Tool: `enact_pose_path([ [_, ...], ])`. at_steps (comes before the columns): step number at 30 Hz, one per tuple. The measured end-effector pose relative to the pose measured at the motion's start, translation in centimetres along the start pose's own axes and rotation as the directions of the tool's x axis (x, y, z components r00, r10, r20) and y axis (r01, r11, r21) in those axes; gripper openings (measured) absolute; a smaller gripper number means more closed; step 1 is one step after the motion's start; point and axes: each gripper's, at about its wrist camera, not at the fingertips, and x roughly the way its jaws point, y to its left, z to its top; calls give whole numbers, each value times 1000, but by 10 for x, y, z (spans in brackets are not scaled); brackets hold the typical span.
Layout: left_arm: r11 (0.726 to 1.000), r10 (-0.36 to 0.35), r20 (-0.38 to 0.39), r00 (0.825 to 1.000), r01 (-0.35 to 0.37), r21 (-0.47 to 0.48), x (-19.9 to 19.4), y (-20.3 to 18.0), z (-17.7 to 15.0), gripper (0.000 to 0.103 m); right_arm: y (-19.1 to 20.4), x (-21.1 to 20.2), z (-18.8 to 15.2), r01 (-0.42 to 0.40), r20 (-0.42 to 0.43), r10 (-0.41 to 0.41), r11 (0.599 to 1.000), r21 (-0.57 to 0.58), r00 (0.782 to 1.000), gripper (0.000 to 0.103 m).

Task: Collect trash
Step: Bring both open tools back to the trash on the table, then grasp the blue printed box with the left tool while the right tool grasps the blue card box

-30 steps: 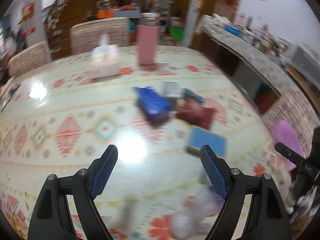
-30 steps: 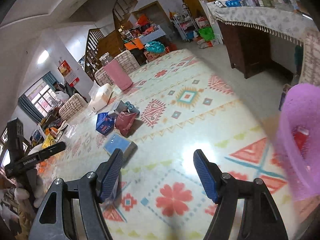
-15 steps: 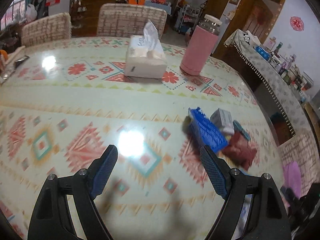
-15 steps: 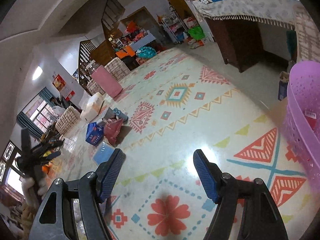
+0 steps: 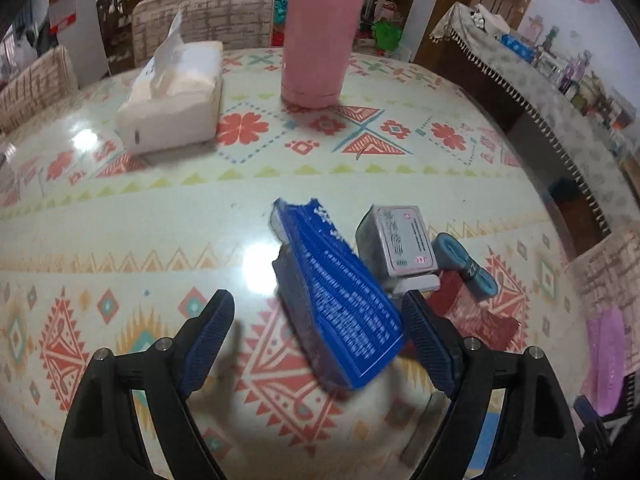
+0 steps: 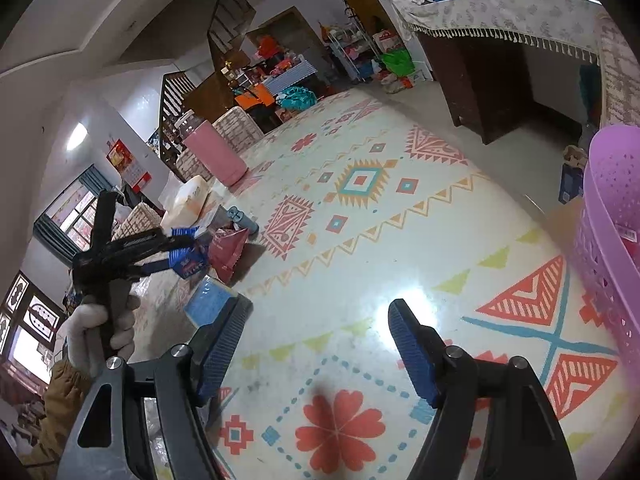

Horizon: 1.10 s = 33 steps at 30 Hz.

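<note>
A torn blue packet (image 5: 340,300) lies on the patterned table, its near end between the open fingers of my left gripper (image 5: 320,344). Beside it lie a small grey carton (image 5: 400,240), a teal tube (image 5: 464,264) and a dark red wrapper (image 5: 476,316). In the right wrist view the left gripper (image 6: 176,248) hovers over the blue packet (image 6: 188,264) and red wrapper (image 6: 228,248); a light blue sponge-like pad (image 6: 210,300) lies nearer. My right gripper (image 6: 316,348) is open and empty above the table, left of a purple perforated basket (image 6: 608,240).
A white tissue box (image 5: 172,96) and a tall pink bottle (image 5: 320,36) stand at the far side of the table. Chairs stand behind the table. A cloth-covered sideboard (image 5: 560,80) runs along the right. The table edge drops off at the right.
My left gripper has moved forward and down to the trash pile, so the blue packet now lies between its fingers. The right gripper has barely moved.
</note>
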Motion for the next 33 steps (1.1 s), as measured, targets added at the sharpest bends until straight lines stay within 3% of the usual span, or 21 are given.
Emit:
enact_pose_path([
  [4,1000,-4,-66,998,5,15,12,-5,-8,84,1,2,0,0,0,0,1000,-4,1000,79],
  [6,1000,0,-62,998,1,14,11,-2,-13,68,1,2,0,-1,-1,1,1000,-3,1000,79],
  [7,1000,7,-57,998,-6,15,7,1,-16,48,1,2,0,0,-1,0,1000,-3,1000,79],
  [8,1000,-8,-60,998,8,6,6,4,-17,46,2,2,0,1,-1,-1,1000,-4,1000,79],
  [9,999,-44,-58,997,43,-21,0,10,-21,46,1,2,0,1,-1,-1,1000,-5,1000,79],
  [19,989,-106,63,992,112,-93,-81,40,-77,46,6,7,-1,14,-15,-15,999,-34,1000,79],
  [25,991,-98,114,989,108,-79,-97,48,-97,46,32,19,1,-12,-137,0,996,-88,991,79],
  [28,990,-100,117,988,111,-85,-95,53,-98,46,66,31,11,-51,-210,12,982,-180,978,87],
  [33,988,-121,114,986,130,-78,-91,58,-105,46,123,73,15,-36,-288,-103,897,-441,952,89],
])
